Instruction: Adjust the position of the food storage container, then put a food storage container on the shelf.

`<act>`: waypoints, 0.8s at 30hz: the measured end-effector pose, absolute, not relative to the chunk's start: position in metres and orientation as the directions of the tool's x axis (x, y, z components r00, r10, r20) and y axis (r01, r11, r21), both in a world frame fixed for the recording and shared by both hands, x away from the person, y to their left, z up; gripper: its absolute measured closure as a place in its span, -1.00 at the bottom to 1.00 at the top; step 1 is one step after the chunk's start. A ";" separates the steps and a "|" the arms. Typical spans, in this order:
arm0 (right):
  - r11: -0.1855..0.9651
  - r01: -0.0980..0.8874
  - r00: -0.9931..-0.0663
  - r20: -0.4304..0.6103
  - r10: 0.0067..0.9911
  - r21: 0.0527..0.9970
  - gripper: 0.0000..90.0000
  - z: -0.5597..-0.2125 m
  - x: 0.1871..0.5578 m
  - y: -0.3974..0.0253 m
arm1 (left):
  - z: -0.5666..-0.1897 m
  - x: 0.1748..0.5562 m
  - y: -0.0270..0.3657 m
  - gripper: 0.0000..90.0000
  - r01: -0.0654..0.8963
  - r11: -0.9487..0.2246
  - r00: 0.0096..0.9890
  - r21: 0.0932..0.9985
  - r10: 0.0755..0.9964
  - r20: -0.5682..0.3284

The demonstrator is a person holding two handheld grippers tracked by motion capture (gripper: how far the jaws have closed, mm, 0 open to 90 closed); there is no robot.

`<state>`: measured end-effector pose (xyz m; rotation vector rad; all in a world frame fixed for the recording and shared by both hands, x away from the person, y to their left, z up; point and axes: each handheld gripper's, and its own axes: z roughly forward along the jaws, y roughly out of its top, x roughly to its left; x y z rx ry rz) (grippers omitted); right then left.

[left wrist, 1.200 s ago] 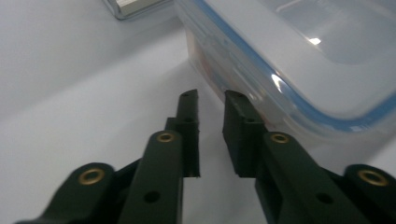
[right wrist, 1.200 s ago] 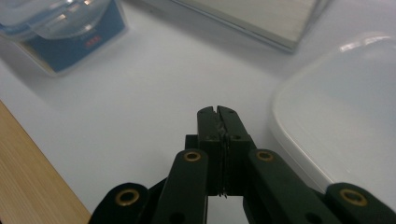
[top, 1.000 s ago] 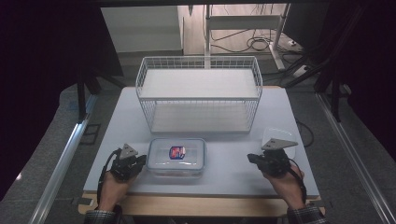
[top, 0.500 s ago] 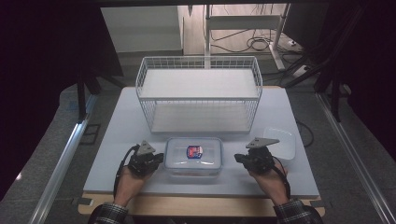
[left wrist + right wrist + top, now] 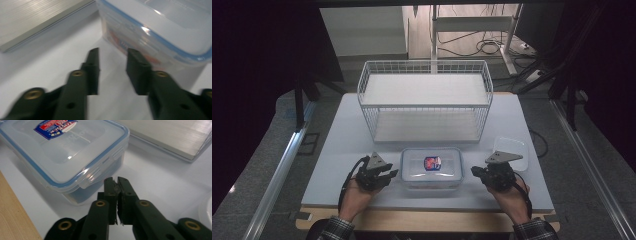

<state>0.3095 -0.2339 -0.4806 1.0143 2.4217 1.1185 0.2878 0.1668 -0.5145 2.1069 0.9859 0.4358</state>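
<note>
Clear lidded container (image 5: 431, 167) sits at the table's (image 5: 337, 150) near edge between left gripper (image 5: 385, 175), jaws parted, and right gripper (image 5: 476, 172), jaws pressed together on nothing; rigid, slick, probably light, so grip the side latches.

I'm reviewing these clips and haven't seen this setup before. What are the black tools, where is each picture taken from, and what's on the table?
A person holds hand-held tongs, one per hand. The high view looks down on the table: left tongs, right tongs, a lidded clear box between them, a wire rack behind, and a small clear tray at the right. The other two pictures come from cameras riding on the tongs. The left tongs are open beside the box. The right tongs are shut, empty, near the box's latch. Nothing is held.
</note>
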 end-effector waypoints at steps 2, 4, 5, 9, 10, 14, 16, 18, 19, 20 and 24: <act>0.445 0.471 -0.713 0.032 0.700 0.761 0.75 -0.479 0.308 -0.236 | -0.513 0.283 0.172 0.14 0.504 -0.410 0.645 0.760 0.764 -0.016; 0.438 0.460 -0.715 0.030 0.698 0.772 0.57 -0.478 0.306 -0.237 | -0.513 0.278 0.177 -0.08 0.495 -0.408 0.652 0.767 0.758 -0.018; 0.433 0.456 -0.715 0.031 0.698 0.778 0.47 -0.477 0.306 -0.237 | -0.513 0.275 0.178 -0.18 0.497 -0.400 0.655 0.770 0.755 -0.030; 0.444 0.442 -0.734 0.030 0.678 0.779 0.16 -0.476 0.303 -0.236 | -0.513 0.269 0.179 -0.51 0.489 -0.421 0.667 0.764 0.745 -0.017; 0.446 0.438 -0.739 0.030 0.674 0.780 0.04 -0.476 0.303 -0.235 | -0.514 0.268 0.178 -0.56 0.487 -0.422 0.669 0.765 0.743 -0.016; 0.437 0.444 -0.753 0.060 0.656 0.782 -0.25 -0.478 0.301 -0.234 | -0.515 0.268 0.177 -0.75 0.485 -0.427 0.676 0.763 0.737 -0.017; 0.437 0.454 -0.756 0.077 0.650 0.777 -0.33 -0.480 0.302 -0.235 | -0.515 0.268 0.177 -0.79 0.482 -0.426 0.680 0.766 0.733 -0.020; 0.433 0.462 -0.755 0.088 0.649 0.774 -0.39 -0.481 0.302 -0.235 | -0.514 0.268 0.178 -0.82 0.478 -0.411 0.682 0.776 0.731 -0.032; 0.425 0.464 -0.755 0.095 0.649 0.777 -0.43 -0.481 0.302 -0.235 | -0.514 0.268 0.178 -0.83 0.471 -0.400 0.680 0.786 0.733 -0.035; 0.419 0.466 -0.752 0.100 0.651 0.779 -0.45 -0.480 0.303 -0.235 | -0.514 0.268 0.179 -0.83 0.465 -0.395 0.677 0.792 0.735 -0.031; 0.389 0.477 -0.744 0.126 0.657 0.788 -0.53 -0.478 0.304 -0.235 | -0.514 0.271 0.184 -0.87 0.455 -0.348 0.663 0.820 0.747 -0.051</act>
